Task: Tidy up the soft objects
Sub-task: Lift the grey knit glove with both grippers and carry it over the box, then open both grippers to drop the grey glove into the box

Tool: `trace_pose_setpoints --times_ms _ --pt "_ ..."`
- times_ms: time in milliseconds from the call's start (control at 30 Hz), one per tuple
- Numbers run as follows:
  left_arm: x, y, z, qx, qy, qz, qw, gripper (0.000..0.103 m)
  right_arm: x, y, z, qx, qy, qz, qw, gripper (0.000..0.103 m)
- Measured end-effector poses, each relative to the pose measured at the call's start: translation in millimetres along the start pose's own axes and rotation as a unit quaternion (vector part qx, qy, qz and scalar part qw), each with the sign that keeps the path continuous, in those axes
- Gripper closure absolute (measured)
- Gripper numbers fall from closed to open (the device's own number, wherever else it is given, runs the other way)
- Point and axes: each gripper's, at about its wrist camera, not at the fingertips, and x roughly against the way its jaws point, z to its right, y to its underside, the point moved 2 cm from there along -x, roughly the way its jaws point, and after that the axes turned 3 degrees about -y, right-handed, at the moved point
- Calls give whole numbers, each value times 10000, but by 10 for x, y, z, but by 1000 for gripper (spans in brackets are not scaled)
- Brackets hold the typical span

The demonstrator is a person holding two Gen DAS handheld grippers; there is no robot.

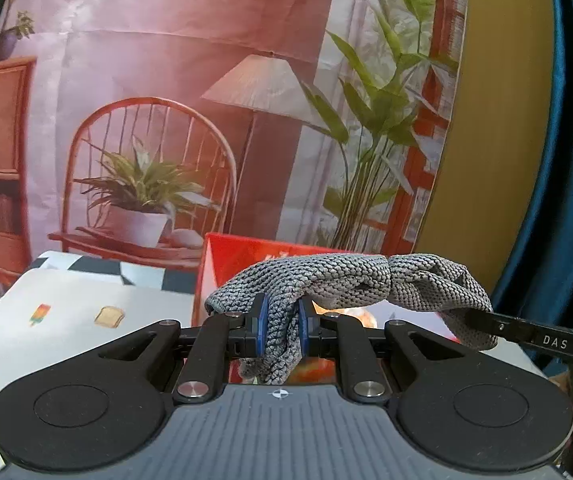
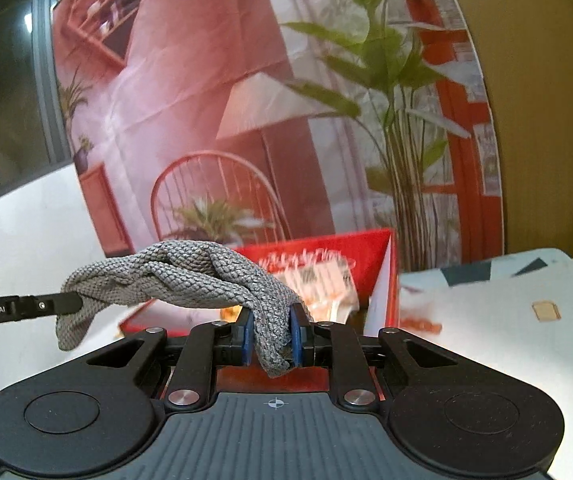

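A grey knitted cloth (image 1: 350,284) hangs twisted in the air between my two grippers. My left gripper (image 1: 280,326) is shut on one end of it, above an open red box (image 1: 238,256). My right gripper (image 2: 272,334) is shut on the other end of the grey cloth (image 2: 190,272). In the left wrist view the right gripper's finger (image 1: 542,340) comes in from the right, pinching the cloth. In the right wrist view the left gripper's finger (image 2: 26,308) comes in from the left. The red box (image 2: 374,252) lies below and behind the cloth.
The table has a white cover with small food prints (image 1: 70,320) and also shows in the right wrist view (image 2: 506,320). A printed room backdrop (image 1: 206,100) stands close behind. A blue curtain (image 1: 566,160) hangs at the right. The red box holds printed packets (image 2: 318,280).
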Motion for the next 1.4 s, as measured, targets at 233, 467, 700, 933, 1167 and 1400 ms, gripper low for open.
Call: trace_pose_setpoints --times_ms 233,467,700,933,1167,1400 --pt "-397 -190 -61 73 19 -243 9997 86 -303 -222 153 -117 62 -36 9999 87" --pt "-756 -139 -125 79 19 -580 9983 86 -558 -181 310 -206 203 -297 9991 87" --pt "-1065 -107 -164 57 -9 -824 9966 86 -777 -170 405 -128 363 -470 9982 87" --pt "-1334 -145 -178 84 46 -964 9953 86 -1030 -264 365 144 409 -600 9973 87" --pt "-1583 -182 -116 28 110 -1083 9941 86 -1305 -355 284 464 495 -779 9947 87" --pt "-1736 -97 -147 68 151 -1341 9908 86 -1487 -320 297 592 661 -1101 9899 87"
